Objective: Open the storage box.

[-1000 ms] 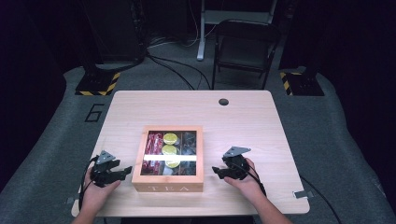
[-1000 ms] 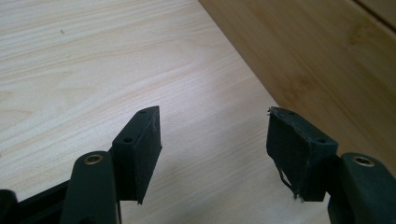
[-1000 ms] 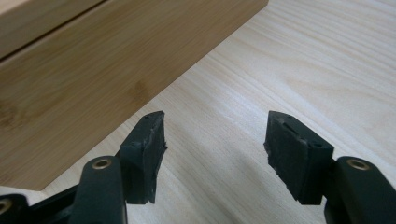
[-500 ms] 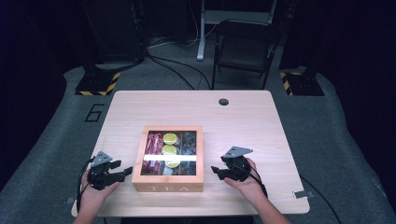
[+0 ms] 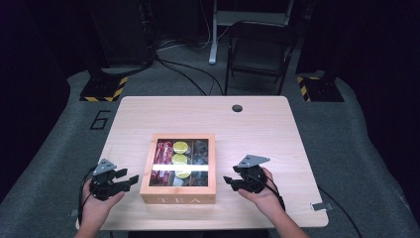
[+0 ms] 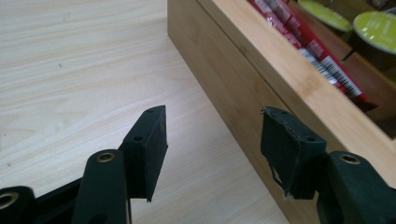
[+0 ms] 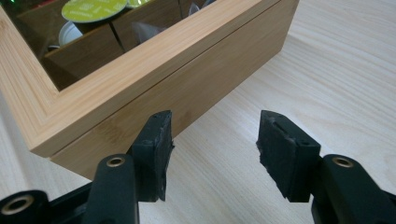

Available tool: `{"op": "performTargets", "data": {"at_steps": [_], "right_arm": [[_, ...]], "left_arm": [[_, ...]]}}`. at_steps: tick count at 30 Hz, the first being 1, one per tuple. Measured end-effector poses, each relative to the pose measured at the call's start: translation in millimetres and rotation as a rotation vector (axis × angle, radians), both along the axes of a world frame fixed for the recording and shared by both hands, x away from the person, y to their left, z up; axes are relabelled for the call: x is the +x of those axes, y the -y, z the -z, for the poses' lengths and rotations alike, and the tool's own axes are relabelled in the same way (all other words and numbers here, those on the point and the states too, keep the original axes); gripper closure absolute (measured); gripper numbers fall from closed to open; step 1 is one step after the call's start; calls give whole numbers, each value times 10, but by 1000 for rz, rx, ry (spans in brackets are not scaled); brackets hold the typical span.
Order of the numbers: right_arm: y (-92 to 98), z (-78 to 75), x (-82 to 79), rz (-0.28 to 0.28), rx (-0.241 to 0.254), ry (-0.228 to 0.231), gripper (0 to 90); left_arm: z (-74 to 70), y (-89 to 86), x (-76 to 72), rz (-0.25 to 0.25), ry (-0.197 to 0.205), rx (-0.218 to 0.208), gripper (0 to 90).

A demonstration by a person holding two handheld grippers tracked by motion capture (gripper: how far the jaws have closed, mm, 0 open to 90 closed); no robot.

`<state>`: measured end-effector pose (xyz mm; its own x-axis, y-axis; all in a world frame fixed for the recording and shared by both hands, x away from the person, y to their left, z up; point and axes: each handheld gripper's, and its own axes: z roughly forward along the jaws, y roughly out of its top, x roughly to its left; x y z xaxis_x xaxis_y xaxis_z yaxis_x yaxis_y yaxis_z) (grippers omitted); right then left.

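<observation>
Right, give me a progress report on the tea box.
Done: nothing visible yet; the tea box sits shut on the table, its windowed lid down over the packets and pods. In hand: the left gripper and right gripper flank its sides, jaws closing a little but empty, touching nothing. Left: probably gripping the box or raising its lid, then whatever follows.

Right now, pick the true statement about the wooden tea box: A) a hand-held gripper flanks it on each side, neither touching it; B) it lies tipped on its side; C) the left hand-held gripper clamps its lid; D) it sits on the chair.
A: the tea box stands upright on the table, with the left hand-held gripper and right hand-held gripper beside it, jaws empty.
</observation>
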<state>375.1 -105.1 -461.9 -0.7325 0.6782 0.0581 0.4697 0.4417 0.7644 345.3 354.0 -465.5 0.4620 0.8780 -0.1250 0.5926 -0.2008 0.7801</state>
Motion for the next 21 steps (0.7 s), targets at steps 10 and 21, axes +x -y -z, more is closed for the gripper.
{"op": "performTargets", "data": {"at_steps": [10, 21], "right_arm": [[-28, -149, -77, 3, 26, -11, 446], [-216, -152, -362, -29, 64, 10, 411]], "left_arm": [[-202, -18, -120, 13, 3, -27, 410], [-165, 168, -359, 60, 16, -61, 375]]}}
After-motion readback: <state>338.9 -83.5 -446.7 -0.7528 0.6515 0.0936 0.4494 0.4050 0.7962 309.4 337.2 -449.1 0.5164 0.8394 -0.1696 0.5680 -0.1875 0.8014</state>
